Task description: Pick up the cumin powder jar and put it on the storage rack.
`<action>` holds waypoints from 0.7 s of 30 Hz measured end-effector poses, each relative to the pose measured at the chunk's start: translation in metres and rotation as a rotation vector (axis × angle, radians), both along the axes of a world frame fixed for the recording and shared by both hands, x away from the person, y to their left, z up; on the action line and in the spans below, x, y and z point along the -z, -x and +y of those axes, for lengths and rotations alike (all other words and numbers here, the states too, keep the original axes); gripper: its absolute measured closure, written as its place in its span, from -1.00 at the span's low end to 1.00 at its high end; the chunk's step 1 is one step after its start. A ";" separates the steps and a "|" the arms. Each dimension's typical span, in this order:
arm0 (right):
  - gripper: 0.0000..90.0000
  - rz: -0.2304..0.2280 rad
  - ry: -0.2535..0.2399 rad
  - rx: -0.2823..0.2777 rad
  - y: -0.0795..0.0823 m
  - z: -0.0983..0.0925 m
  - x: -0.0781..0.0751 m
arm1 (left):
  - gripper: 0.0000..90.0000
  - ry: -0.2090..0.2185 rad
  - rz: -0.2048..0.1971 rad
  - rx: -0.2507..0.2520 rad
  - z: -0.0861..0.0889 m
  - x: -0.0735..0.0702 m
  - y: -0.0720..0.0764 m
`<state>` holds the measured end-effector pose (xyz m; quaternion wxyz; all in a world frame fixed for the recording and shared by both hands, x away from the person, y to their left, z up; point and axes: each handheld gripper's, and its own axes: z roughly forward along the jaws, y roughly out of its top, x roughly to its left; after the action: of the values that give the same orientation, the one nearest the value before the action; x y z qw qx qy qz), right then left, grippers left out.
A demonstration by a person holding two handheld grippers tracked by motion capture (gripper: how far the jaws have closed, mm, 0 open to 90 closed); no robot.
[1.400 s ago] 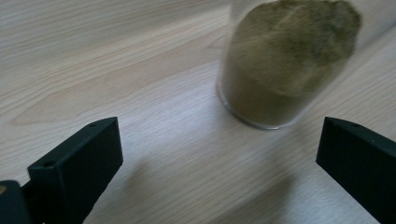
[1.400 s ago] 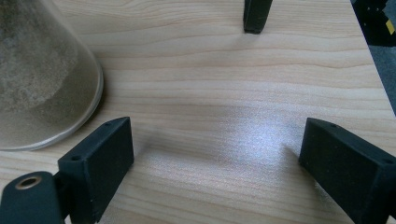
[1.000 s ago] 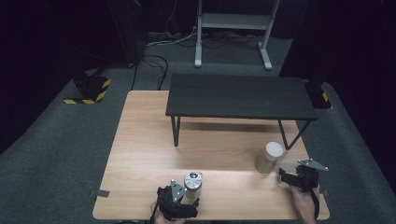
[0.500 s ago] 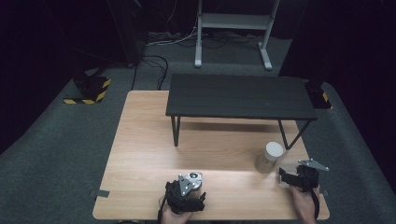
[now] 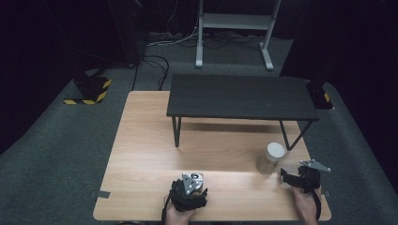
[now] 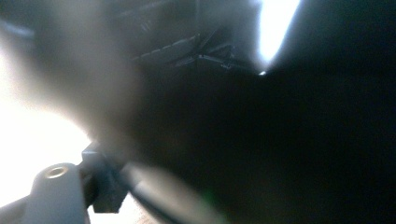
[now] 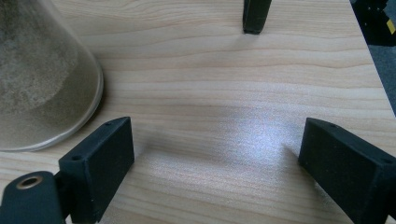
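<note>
Sitting lower right of frame, right gripper [image 5: 293, 177] showing jaws wide apart beside sand-filled jar [image 5: 271, 158]; left gripper [image 5: 188, 190] hovering bottom centre, jaw state blurred, cannot tell.

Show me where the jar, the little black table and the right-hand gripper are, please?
jar [image 5: 271, 158]: high view, on its pale side below the lid.
little black table [image 5: 239, 96]: high view, middle of its dark top.
right gripper [image 7: 215, 154]: right gripper view, the open gap midway between its two black jaws.

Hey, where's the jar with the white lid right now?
The jar stands on the wooden table's right side, beside the black shelf's right leg, just ahead-left of the right gripper.
</note>
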<state>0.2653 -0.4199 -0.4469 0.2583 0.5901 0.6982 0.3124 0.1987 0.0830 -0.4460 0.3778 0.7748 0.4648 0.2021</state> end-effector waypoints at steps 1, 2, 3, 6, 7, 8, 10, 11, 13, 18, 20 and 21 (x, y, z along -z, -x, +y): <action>-0.78 0.001 -0.002 0.001 0.000 0.000 0.000 | -0.49 0.002 -0.002 0.001 0.000 0.000 0.000; -0.78 0.000 0.000 0.000 0.000 0.000 0.000 | -0.45 0.003 -0.003 0.003 0.000 0.001 0.000; -0.78 0.000 0.001 -0.001 0.000 0.000 0.000 | -0.42 0.003 -0.004 0.004 0.001 0.001 0.000; -0.78 0.000 0.002 -0.001 0.000 0.000 0.000 | -0.34 -0.005 -0.011 0.000 -0.001 0.001 0.002; -0.78 0.000 0.002 -0.001 0.000 0.000 0.000 | -0.34 -0.013 -0.014 -0.004 -0.003 0.001 0.002; -0.78 0.000 0.002 0.000 0.000 0.000 0.000 | -0.33 -0.015 -0.015 -0.005 -0.003 0.001 0.003; -0.78 0.001 0.002 0.000 0.000 0.000 0.000 | -0.33 -0.017 -0.015 -0.005 -0.004 0.001 0.003; -0.79 0.001 0.003 -0.001 0.000 0.001 0.000 | -0.33 -0.020 -0.014 -0.005 -0.004 0.000 0.003; -0.78 0.001 0.004 -0.001 0.000 0.001 0.000 | -0.32 -0.020 -0.015 -0.006 -0.005 0.000 0.003; -0.78 0.001 0.003 0.000 0.000 0.001 0.000 | -0.32 -0.026 -0.015 -0.008 -0.006 0.000 0.003; -0.78 0.001 0.004 -0.001 0.000 0.001 0.000 | -0.32 -0.027 -0.014 -0.010 -0.006 -0.001 0.003; -0.78 0.001 0.003 0.000 0.000 0.001 0.000 | -0.32 -0.026 -0.014 -0.011 -0.006 -0.001 0.003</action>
<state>0.2654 -0.4194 -0.4468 0.2588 0.5897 0.6989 0.3112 0.1957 0.0766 -0.4454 0.3699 0.7755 0.4639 0.2158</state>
